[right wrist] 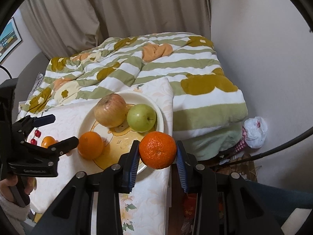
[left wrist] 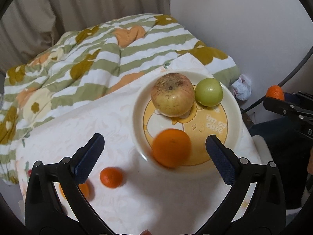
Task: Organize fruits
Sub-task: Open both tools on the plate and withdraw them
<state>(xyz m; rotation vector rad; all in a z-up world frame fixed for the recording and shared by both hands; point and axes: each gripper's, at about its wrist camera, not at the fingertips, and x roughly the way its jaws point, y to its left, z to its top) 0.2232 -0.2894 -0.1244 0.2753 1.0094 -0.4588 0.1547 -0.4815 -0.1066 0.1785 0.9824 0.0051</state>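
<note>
3 fruits are already on the plate [right wrist: 159,115], a 4th orange [right wrist: 157,150] is pinched by the right gripper [right wrist: 157,152] beside its rim, so lowering in is probably needed next, while the left gripper [left wrist: 154,154] is spread wide above, holding nothing.

green-striped quilt [right wrist: 148,66], yellow cartoon plate [left wrist: 232,105]

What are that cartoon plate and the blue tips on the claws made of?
The plate looks like glazed ceramic or glossy melamine: a smooth cream rim with a soft sheen and a printed yellow cartoon; the pictures cannot settle which. The blue pads on the left claw look like rubber or soft plastic, matte with a fine knurled grid for grip. The right claw has matching ridged pads pinching a tangerine.
</note>
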